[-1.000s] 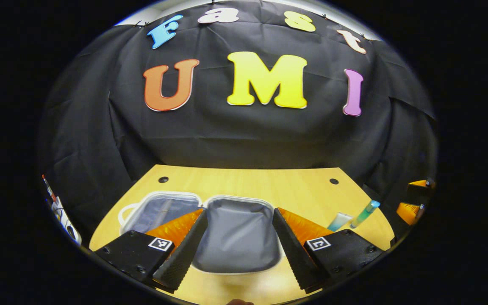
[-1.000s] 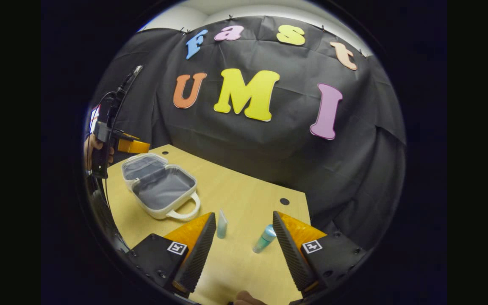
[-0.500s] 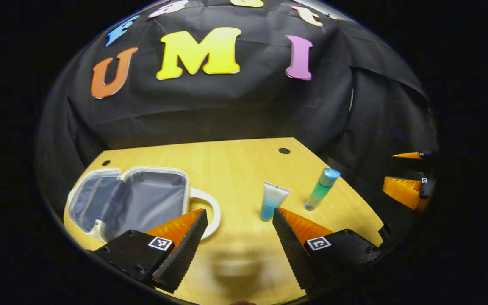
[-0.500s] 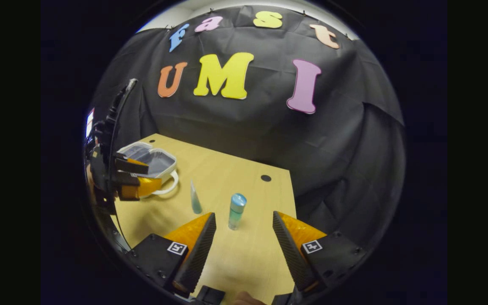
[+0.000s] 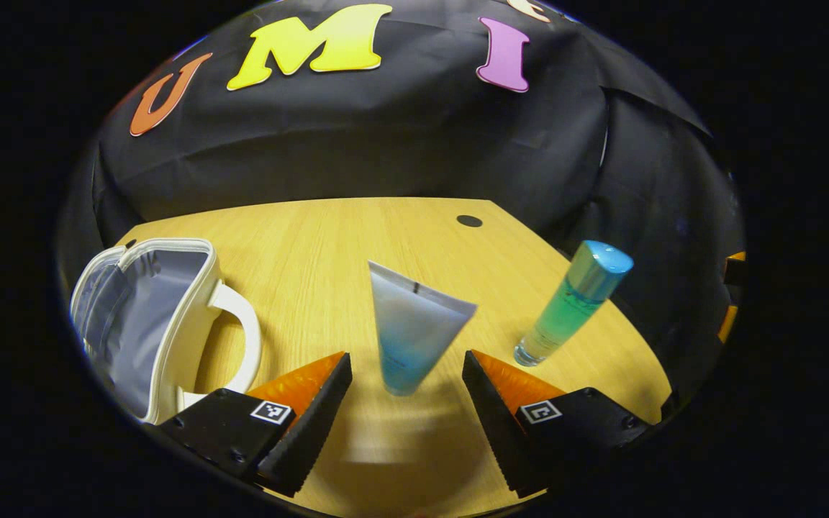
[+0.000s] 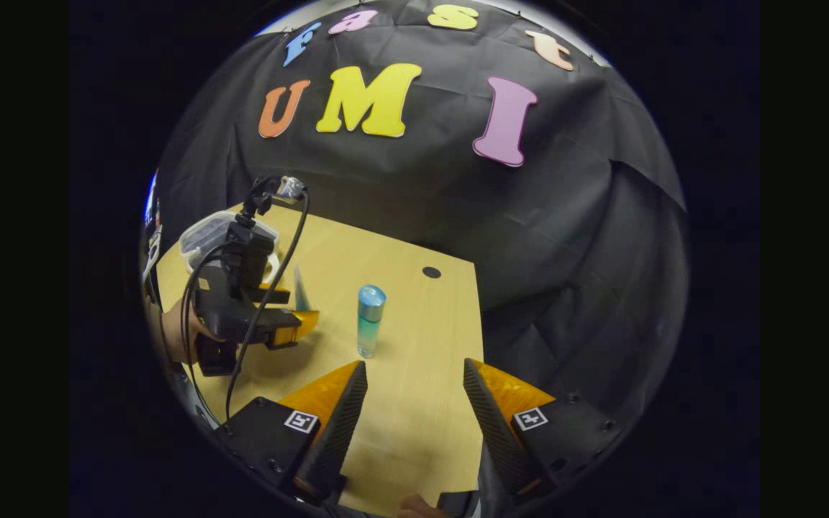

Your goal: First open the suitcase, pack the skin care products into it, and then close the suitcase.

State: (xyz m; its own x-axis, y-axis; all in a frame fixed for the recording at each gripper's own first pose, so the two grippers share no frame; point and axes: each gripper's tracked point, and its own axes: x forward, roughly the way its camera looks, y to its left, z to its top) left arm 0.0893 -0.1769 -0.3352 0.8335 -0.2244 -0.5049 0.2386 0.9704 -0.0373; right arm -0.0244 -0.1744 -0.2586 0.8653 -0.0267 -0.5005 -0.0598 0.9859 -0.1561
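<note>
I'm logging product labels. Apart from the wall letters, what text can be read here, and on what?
Nothing readable.
Tube: one small mark, too blurred to read.
Bottle: faint print, too small to read.
Suitcase: no text seen.
Markers on left tongs and right tongs: coded squares, no words.

- In the left gripper view, bare wooden tabletop (image 5: 357, 244) lies open from 11 to 1 o'clock.
- The upright pale-blue squeeze tube (image 5: 411, 332) stands dead ahead at 12, between the spread fingers.
- The teal bottle with a blue cap (image 5: 571, 302) blocks 2 o'clock.
- The open white case with grey lining (image 5: 148, 316) blocks 10 o'clock.
</note>
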